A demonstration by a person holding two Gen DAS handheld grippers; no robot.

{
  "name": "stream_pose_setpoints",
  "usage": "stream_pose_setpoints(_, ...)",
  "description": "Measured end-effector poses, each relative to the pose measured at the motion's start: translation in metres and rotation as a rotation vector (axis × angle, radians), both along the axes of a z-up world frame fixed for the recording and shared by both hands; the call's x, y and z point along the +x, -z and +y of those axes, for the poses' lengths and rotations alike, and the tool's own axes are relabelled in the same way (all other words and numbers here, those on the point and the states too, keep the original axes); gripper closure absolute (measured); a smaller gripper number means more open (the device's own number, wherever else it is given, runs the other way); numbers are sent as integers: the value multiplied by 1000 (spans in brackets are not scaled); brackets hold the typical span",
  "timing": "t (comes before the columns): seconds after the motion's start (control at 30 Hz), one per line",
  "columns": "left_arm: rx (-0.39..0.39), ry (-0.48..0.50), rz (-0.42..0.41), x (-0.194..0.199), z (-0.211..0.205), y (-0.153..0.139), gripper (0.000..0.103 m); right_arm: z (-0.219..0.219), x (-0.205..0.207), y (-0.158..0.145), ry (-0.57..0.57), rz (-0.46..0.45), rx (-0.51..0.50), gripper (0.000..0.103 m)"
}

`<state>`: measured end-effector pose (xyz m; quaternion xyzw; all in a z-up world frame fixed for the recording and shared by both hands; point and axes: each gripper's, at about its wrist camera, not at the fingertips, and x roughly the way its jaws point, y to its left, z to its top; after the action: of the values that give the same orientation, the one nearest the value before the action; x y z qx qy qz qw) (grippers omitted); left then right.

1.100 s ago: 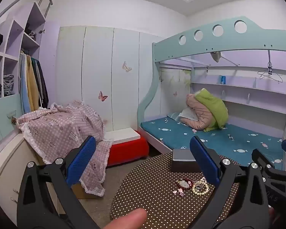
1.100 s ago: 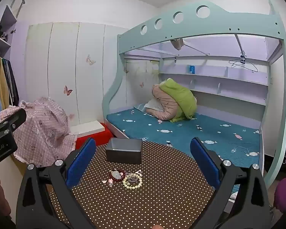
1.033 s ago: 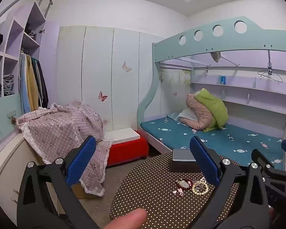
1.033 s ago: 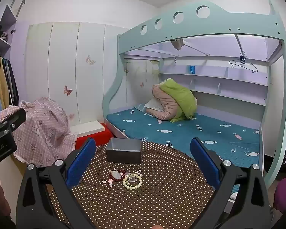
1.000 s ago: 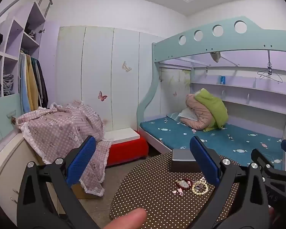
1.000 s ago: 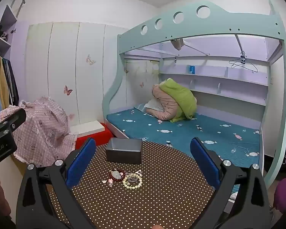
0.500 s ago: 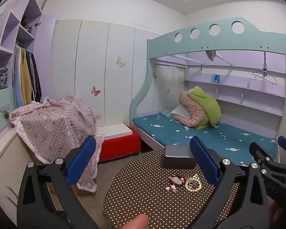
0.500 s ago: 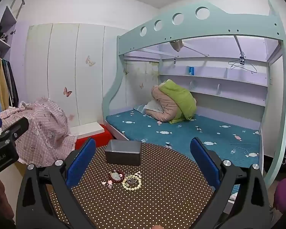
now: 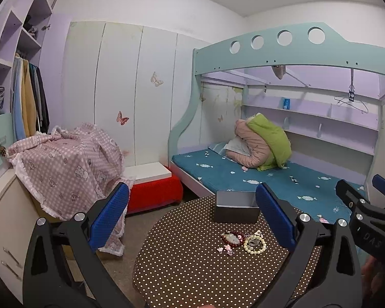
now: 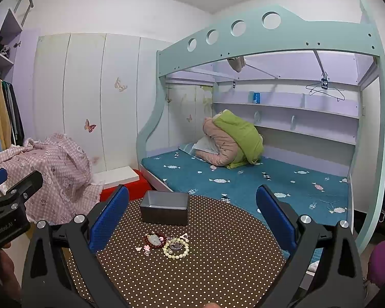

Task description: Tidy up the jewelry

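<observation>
A small heap of jewelry lies on a round brown polka-dot table (image 10: 218, 261): a cream bead bracelet (image 10: 176, 248), a dark red bead bracelet with a pale pendant (image 10: 154, 240) and tiny pink pieces (image 10: 143, 250). The same cream bracelet (image 9: 254, 243) and red bracelet (image 9: 232, 238) show in the left wrist view. An open grey metal box (image 10: 164, 207) (image 9: 236, 206) stands behind them. My right gripper (image 10: 192, 210) is open, hanging above the table with nothing between its fingers. My left gripper (image 9: 192, 211) is open too, over the table's left edge.
A teal bunk bed (image 10: 243, 177) with a pink-and-green bundle stands behind the table. A pink checked cloth (image 9: 64, 159) covers furniture at left, next to a red box (image 9: 154, 192) with a white top. Wardrobe doors and open shelves line the left wall.
Both grippers have shifted slightly; the left view panned right, so the table and box sit further left in it. The jewelry and box have not moved. Both grippers stayed open.
</observation>
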<state>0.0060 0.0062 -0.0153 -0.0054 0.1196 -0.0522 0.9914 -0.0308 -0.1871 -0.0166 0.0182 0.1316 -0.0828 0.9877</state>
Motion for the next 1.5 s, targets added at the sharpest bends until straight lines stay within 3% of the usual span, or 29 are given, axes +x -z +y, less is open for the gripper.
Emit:
stream_pose_setpoints(0.63, -8, -24, -54, -8, 7, -6, 5, 0, 2, -7, 2, -23, -16, 7)
stream_pose_setpoints(1.5, 6, -38, -42, 9, 6, 6, 5, -7, 21, -1, 3, -7, -28, 7)
